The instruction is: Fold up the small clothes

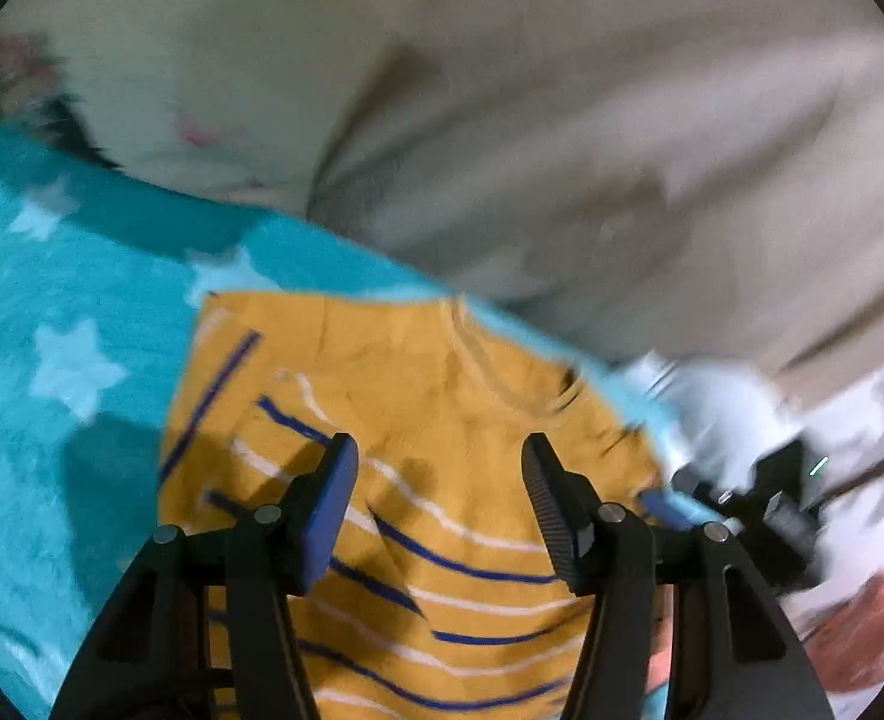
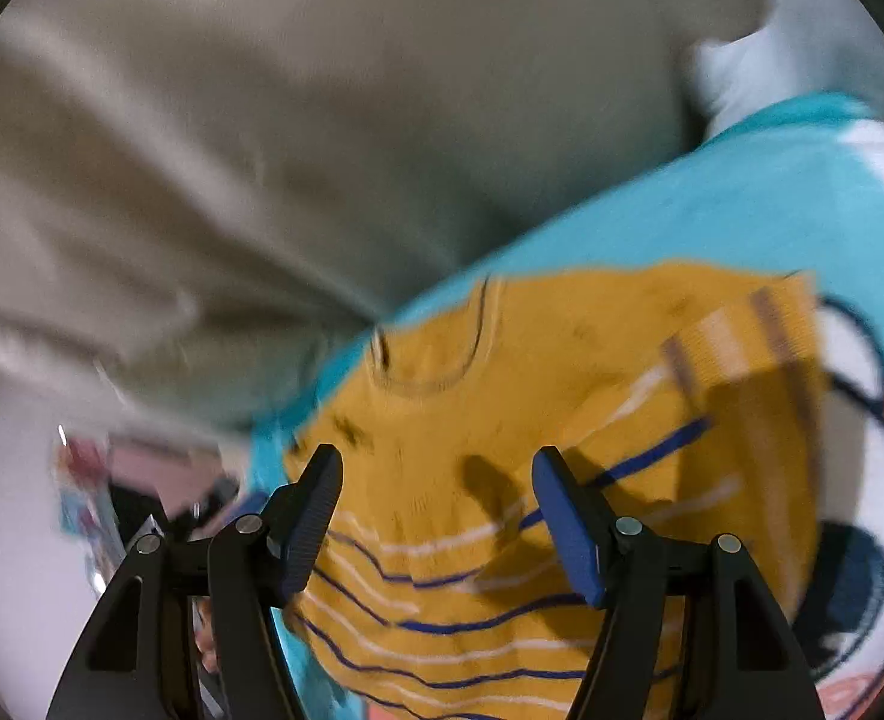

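A small mustard-yellow knit sweater (image 1: 417, 396) with blue and white stripes lies flat on a turquoise blanket (image 1: 63, 312) with white stars. My left gripper (image 1: 438, 456) hovers over its striped body, jaws open, nothing between them. In the right wrist view the same sweater (image 2: 562, 360) shows its round neckline (image 2: 429, 378) and a sleeve folded in at the right (image 2: 736, 330). My right gripper (image 2: 435, 468) hangs above the chest, jaws wide open and empty. The other gripper (image 1: 772, 498) shows blurred at the right of the left wrist view.
A beige sheet or cushion (image 1: 532, 120) fills the far side in both views. The blanket (image 2: 772, 198) carries a white, orange and navy cartoon print (image 2: 862, 480) at the right. Blurred white and reddish items (image 1: 862, 630) lie off the blanket's edge.
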A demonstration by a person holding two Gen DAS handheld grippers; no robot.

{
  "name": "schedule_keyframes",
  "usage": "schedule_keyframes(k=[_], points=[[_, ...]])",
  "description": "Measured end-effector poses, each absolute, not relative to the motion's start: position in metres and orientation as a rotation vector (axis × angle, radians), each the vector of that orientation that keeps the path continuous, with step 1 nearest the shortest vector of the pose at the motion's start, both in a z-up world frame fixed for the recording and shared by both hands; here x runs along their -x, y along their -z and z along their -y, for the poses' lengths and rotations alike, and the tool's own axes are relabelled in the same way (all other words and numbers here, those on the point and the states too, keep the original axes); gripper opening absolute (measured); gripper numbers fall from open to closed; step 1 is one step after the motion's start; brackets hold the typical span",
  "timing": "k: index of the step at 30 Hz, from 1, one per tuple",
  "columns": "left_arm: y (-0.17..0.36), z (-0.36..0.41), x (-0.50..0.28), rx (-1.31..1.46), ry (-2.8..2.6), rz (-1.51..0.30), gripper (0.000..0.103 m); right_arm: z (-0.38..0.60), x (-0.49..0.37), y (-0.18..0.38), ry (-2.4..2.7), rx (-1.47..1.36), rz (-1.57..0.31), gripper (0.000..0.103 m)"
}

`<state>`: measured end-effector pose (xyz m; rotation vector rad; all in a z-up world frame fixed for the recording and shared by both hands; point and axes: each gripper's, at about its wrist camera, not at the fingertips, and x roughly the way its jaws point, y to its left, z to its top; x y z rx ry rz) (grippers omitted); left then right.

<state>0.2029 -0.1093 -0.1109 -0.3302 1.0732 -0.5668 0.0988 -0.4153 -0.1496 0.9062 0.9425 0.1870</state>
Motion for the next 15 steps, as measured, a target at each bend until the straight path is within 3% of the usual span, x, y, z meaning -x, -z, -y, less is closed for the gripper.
schedule_keyframes(k=[3,5,9,13,15], points=[[0.136,0.121,-0.220,0.158,0.422,-1.085,0.055,0.418,-0.117,0.167,-0.103,-0.831,-1.014,0.063],[0.147,0.113,-0.229,0.175,0.379,-1.110,0.045,0.425,-0.122,0.172,-0.046,-0.789,-1.028,0.047],[0.135,0.095,-0.226,0.253,0.380,-1.095,0.045,0.437,-0.113,0.157,0.035,-0.761,-0.993,0.047],[0.122,0.067,-0.210,0.311,0.335,-1.077,0.057,0.457,-0.084,0.147,0.073,-0.794,-0.942,0.052],[0.116,0.049,-0.196,0.366,0.317,-1.062,0.059,0.467,-0.062,0.141,0.101,-0.805,-0.915,0.060]])
